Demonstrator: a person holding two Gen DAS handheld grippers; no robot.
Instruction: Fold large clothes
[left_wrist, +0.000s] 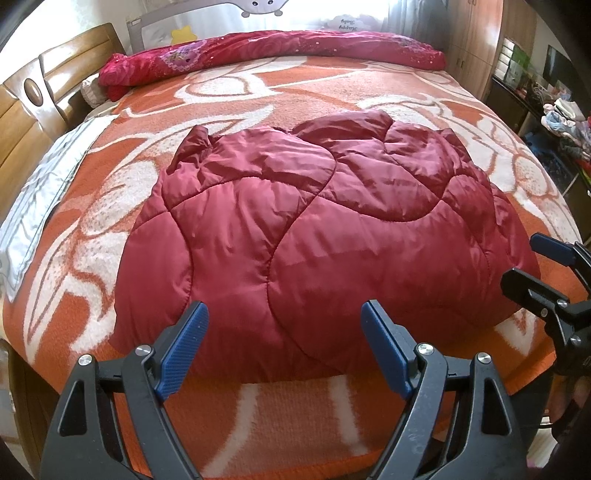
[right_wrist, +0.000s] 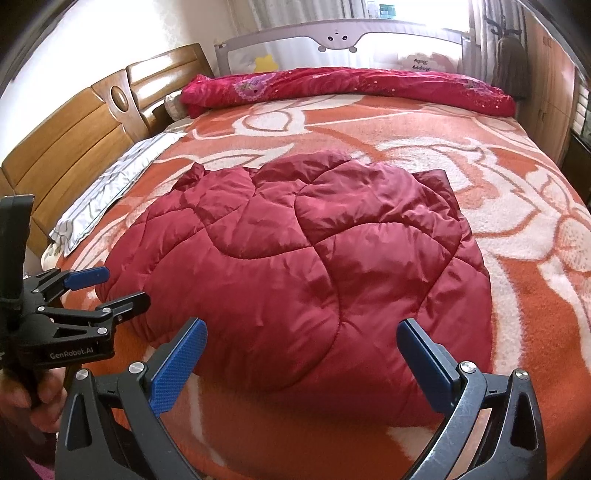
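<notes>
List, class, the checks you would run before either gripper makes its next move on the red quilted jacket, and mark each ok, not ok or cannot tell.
1. Left gripper open and empty: ok.
2. Right gripper open and empty: ok.
3. Red quilted jacket lies fully on the orange blanket: ok.
4. Near hem within view of both grippers: ok.
5. Jacket folded flat and neat: not ok, it is puffy and bunched at the far end.
6. Sleeves tucked under: cannot tell.
</notes>
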